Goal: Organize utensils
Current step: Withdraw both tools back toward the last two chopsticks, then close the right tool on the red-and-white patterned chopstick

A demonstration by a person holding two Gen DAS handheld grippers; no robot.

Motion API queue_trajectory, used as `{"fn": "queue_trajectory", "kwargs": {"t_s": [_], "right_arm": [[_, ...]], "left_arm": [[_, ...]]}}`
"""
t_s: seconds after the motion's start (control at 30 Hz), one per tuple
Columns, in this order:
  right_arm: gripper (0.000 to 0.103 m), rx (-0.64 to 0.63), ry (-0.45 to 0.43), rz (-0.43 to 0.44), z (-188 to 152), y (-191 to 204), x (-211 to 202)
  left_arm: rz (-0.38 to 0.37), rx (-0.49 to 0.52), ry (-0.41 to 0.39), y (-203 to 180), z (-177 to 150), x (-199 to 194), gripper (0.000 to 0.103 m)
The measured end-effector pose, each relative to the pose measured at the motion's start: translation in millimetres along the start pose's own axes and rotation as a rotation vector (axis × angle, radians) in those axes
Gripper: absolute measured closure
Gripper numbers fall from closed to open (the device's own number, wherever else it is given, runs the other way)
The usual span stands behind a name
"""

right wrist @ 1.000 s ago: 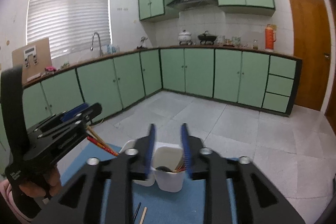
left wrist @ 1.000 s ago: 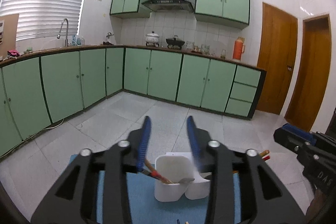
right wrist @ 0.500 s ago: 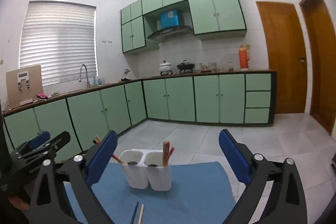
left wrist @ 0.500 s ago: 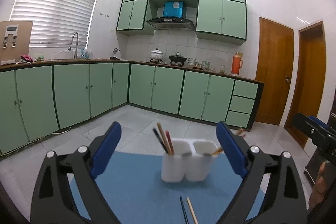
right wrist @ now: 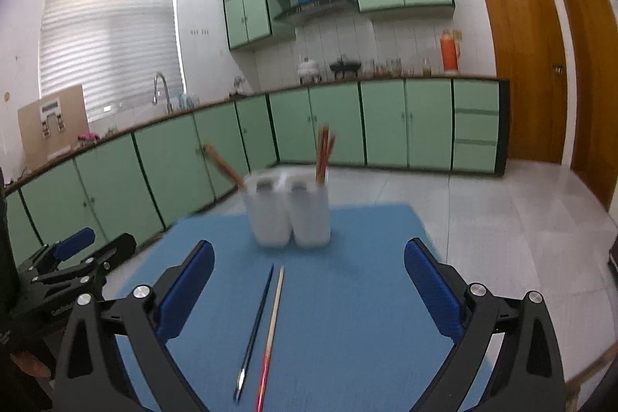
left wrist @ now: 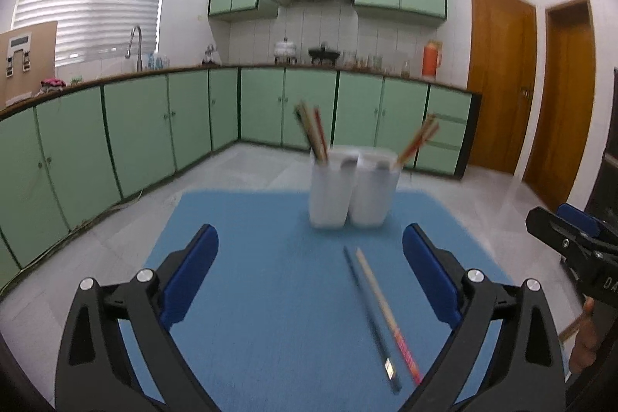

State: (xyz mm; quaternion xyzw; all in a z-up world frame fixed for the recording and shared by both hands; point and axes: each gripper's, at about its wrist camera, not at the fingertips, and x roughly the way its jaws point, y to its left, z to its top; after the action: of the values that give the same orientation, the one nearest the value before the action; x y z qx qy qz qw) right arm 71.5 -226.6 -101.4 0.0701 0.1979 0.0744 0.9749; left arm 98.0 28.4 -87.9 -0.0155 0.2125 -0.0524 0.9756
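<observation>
— Where do the two grippers stand, from where you are?

— Both hang over the near end of the blue mat (left wrist: 251, 257); the left gripper (left wrist: 310, 273) has its blue-padded fingers (left wrist: 189, 269) spread wide and opening a touch further, with nothing between them but bare mat and the far ends of two sticks; the right gripper (right wrist: 309, 286) has its own blue pads (right wrist: 185, 290) just as far apart, nothing clamped.

— And the utensils?

— Two loose chopsticks lie side by side on the mat; a dark blue chopstick (left wrist: 370, 315) and a pale wooden chopstick with a red end (left wrist: 386, 311), near to touching along their length; in the left wrist view they sit inside the right finger, closer to it than to the left one; in the right wrist view the dark one (right wrist: 255, 327) and the pale one (right wrist: 272, 327) lie slightly left of the middle of the gap.

— The holder?

— A white plastic twin-cup holder (left wrist: 349, 192) stands upright beyond the fingertips of both grippers, well apart from them; its left cup holds a bundle of reddish and wooden chopsticks (left wrist: 311, 130), its right cup a few more (left wrist: 417, 141) leaning outward to the right; everything there is blurred, so I cannot count them.

— Anything else in reach?

— Only green cabinets (right wrist: 386, 122) along the far walls, beyond the mat.
</observation>
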Motion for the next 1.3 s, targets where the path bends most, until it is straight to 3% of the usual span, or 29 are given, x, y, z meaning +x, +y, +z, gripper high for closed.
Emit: {"fn": "queue_trajectory", "kwargs": {"t_s": [0.2, 0.4, 0.5, 0.67, 0.87, 1.3], "right_arm": [[0.009, -0.014, 0.125, -0.015, -54, 10, 9], [0.025, -0.013, 0.169, -0.017, -95, 25, 14], [0.039, -0.013, 0.200, 0.005, -109, 32, 17], [0.058, -0.033, 0.261, 0.040, -123, 41, 24], [0.073, -0.053, 0.299, 0.040, -132, 48, 29], [0.082, -0.062, 0.340, 0.023, -142, 54, 39]], "left_arm": [[0.028, -0.010, 0.120, 10, -48, 7, 0.009], [0.046, -0.046, 0.124, 18, -74, 8, 0.009], [0.048, -0.038, 0.115, 19, -84, 7, 0.009], [0.052, -0.044, 0.130, 20, -91, 9, 0.009], [0.049, -0.036, 0.133, 15, -93, 9, 0.009], [0.044, -0.036, 0.139, 10, -93, 9, 0.009]]}}
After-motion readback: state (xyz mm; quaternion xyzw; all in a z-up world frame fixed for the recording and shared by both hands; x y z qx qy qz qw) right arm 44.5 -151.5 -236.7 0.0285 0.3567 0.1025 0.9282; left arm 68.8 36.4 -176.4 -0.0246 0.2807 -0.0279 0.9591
